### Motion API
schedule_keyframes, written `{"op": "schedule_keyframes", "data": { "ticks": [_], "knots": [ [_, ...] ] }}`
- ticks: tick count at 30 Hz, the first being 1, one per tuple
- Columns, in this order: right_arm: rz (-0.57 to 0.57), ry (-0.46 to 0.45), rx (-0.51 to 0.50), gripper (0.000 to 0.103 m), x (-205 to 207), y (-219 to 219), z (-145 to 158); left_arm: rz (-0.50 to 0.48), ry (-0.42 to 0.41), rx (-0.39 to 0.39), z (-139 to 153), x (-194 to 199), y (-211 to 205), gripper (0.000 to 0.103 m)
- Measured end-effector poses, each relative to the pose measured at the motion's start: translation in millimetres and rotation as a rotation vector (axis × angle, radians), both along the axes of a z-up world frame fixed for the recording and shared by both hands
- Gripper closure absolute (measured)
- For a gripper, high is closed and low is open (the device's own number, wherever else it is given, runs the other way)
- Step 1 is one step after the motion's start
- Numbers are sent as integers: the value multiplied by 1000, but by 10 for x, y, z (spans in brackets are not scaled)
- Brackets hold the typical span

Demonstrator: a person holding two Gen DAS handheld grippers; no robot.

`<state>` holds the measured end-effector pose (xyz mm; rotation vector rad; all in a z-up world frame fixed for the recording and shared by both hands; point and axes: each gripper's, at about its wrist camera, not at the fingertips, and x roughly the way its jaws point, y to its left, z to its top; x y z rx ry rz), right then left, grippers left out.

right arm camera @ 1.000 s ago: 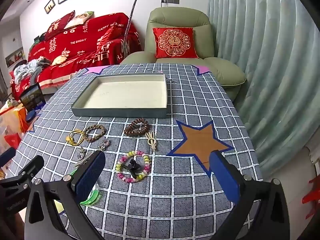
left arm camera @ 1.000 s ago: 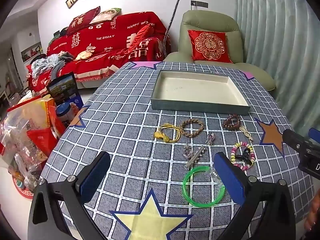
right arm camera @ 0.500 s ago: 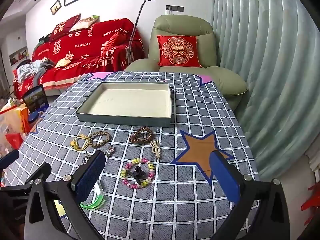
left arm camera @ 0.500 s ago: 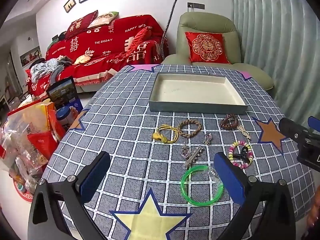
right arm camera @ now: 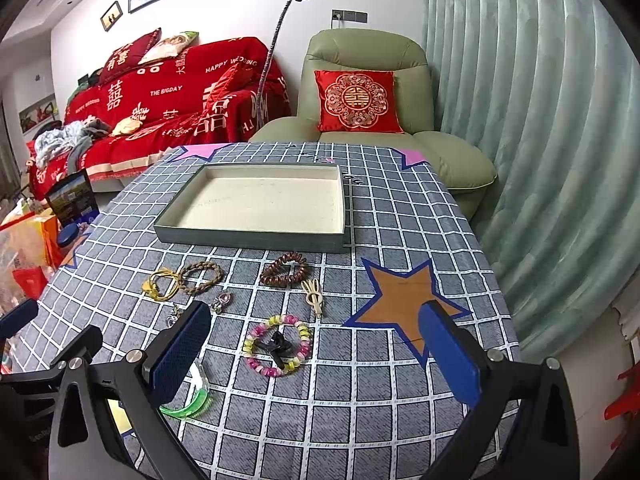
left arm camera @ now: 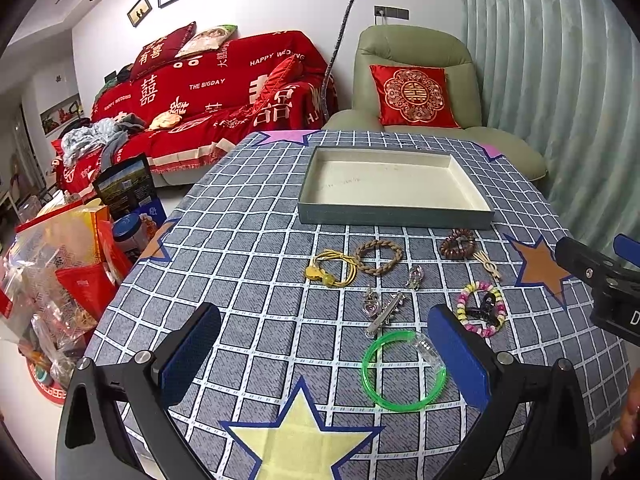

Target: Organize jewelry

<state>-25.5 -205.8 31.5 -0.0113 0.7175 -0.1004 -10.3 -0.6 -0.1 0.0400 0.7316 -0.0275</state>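
Note:
An empty grey tray [left arm camera: 394, 219] [right arm camera: 248, 239] with a cream floor sits mid-table. In front of it lie a yellow cord bracelet [left arm camera: 332, 269], a braided tan bracelet [left arm camera: 379, 256], a brown bead bracelet [left arm camera: 458, 243] [right arm camera: 285, 274], a pastel bead bracelet [left arm camera: 482, 314] [right arm camera: 279, 345] around a black clip, a green bangle [left arm camera: 403, 370], silver clips [left arm camera: 386, 308] and a cream hairpin [right arm camera: 313, 297]. My left gripper [left arm camera: 324, 356] is open and empty above the near table edge, left of the bangle. My right gripper [right arm camera: 316, 354] is open and empty, hovering near the pastel bracelet.
The table [left arm camera: 240, 240] has a grey checked cloth with star patches. Bags and jars [left arm camera: 60, 264] stand on the floor at its left. A red sofa [left arm camera: 208, 100] and a green armchair [right arm camera: 364, 92] stand behind; a curtain [right arm camera: 540, 120] hangs at right.
Both grippers have pulled back and tilted up slightly, so the tray and jewelry sit lower in the views. Nothing on the table has moved.

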Motion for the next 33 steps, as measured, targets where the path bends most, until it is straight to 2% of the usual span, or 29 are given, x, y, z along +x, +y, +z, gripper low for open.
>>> {"op": "schedule_keyframes", "data": {
  "ticks": [33],
  "knots": [
    [-29, 20, 7, 0, -3, -108, -67, 0, 33, -14, -93, 38, -11, 0]
  ]
}}
